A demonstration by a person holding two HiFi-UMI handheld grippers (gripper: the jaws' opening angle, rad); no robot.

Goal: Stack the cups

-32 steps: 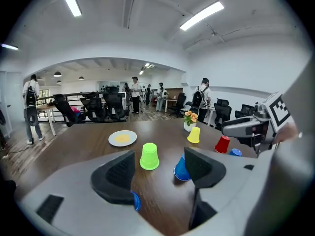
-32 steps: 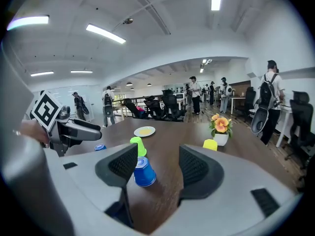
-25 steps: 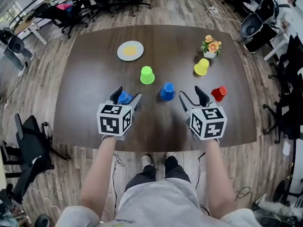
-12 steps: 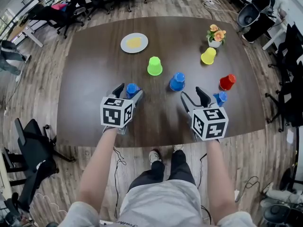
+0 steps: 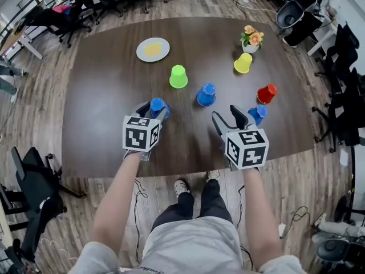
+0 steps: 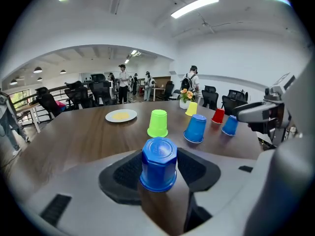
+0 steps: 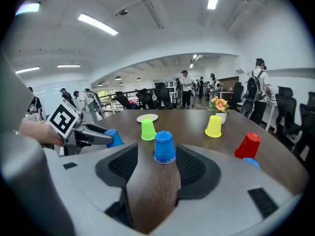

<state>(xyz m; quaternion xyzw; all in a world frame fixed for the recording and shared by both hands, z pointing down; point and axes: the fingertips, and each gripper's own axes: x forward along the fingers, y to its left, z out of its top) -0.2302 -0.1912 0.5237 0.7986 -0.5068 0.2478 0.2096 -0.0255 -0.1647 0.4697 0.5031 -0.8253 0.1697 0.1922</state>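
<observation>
Left gripper view: my left tongs (image 6: 160,172) are closing round the upturned dark-blue plastic cup (image 6: 159,156), pads almost touching it, nearer me than the lime-green cup (image 6: 158,123). The first pickup begins. My right tongs (image 7: 156,168) gape empty.

Left tongs (image 5: 154,109) are closing, a blue cup (image 6: 159,162) between them; bare table (image 5: 97,113) lies leftward, a green cup (image 5: 178,76) blocks ahead-right.
</observation>
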